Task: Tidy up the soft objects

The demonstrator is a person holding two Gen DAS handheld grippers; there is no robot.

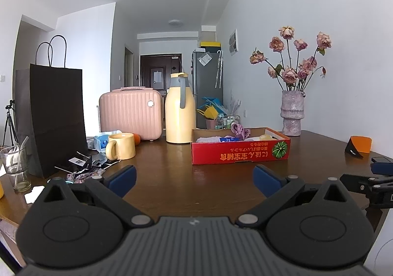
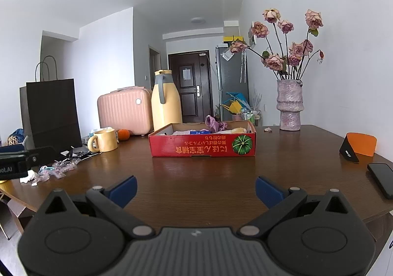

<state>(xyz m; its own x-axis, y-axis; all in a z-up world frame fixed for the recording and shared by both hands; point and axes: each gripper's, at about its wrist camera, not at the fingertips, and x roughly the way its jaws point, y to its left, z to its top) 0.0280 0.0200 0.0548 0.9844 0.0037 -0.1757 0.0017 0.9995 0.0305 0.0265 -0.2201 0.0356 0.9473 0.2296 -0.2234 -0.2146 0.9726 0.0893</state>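
A shallow red cardboard box [image 1: 239, 152] [image 2: 203, 147] stands on the dark wooden table [image 1: 172, 177] [image 2: 196, 172]. Inside lie soft things: a purple scrunchie [image 1: 239, 131] [image 2: 215, 124], a pale folded cloth [image 1: 208, 139] [image 2: 183, 132] and a yellowish soft item [image 1: 265, 137] [image 2: 239, 130]. My left gripper [image 1: 195, 181] is open and empty above the table, well short of the box. My right gripper [image 2: 196, 191] is open and empty too, near the front edge. The right gripper's side shows at the far right of the left wrist view [image 1: 375, 177].
A yellow mug [image 1: 121, 146] [image 2: 104, 140], pink case [image 1: 131, 112] [image 2: 124, 108], yellow jug [image 1: 180, 113] [image 2: 164, 101] and black paper bag [image 1: 56, 116] [image 2: 51, 111] stand at the left. A vase of dried roses [image 1: 292, 113] [image 2: 289, 106], an orange-black item [image 2: 359, 147] and a phone [image 2: 382, 179] are right.
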